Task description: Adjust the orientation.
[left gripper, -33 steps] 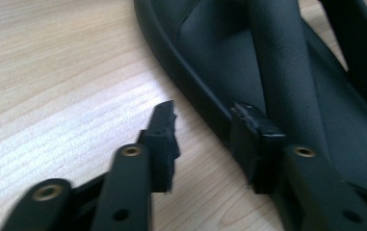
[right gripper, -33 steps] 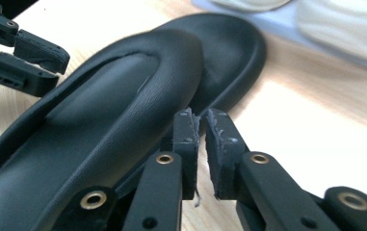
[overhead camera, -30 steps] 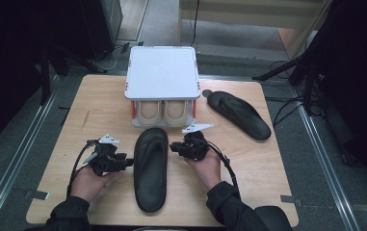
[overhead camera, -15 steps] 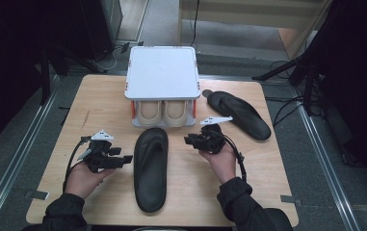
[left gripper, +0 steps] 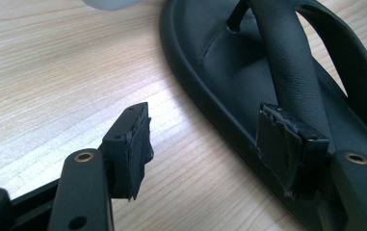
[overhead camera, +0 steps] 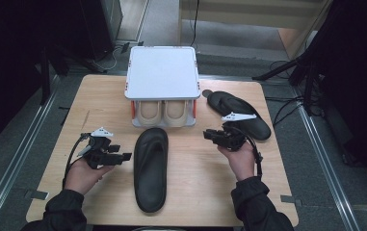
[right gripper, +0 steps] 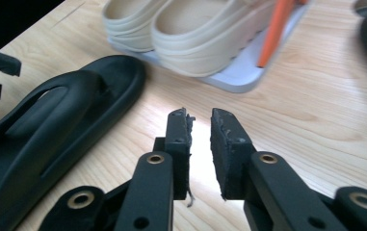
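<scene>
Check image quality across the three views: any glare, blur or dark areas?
High view: surroundings almost black, table evenly lit, white rack top bright but not blown out. Left gripper view: sharp, mild sheen on the wood beside the black sandal. Right gripper view: glare patch on the wood, beige shoes slightly soft.

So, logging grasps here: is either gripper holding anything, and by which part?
Nothing is held: the left gripper and right gripper are both empty beside the black sandal.

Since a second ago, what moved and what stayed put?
Both claws let go of the middle black sandal and pulled away sideways. The left claw has just been opening and holds nothing. The right claw drew off toward the other black sandal, jaws narrowed, nothing between them. Both sandals, the white rack and beige shoes stayed put.
</scene>
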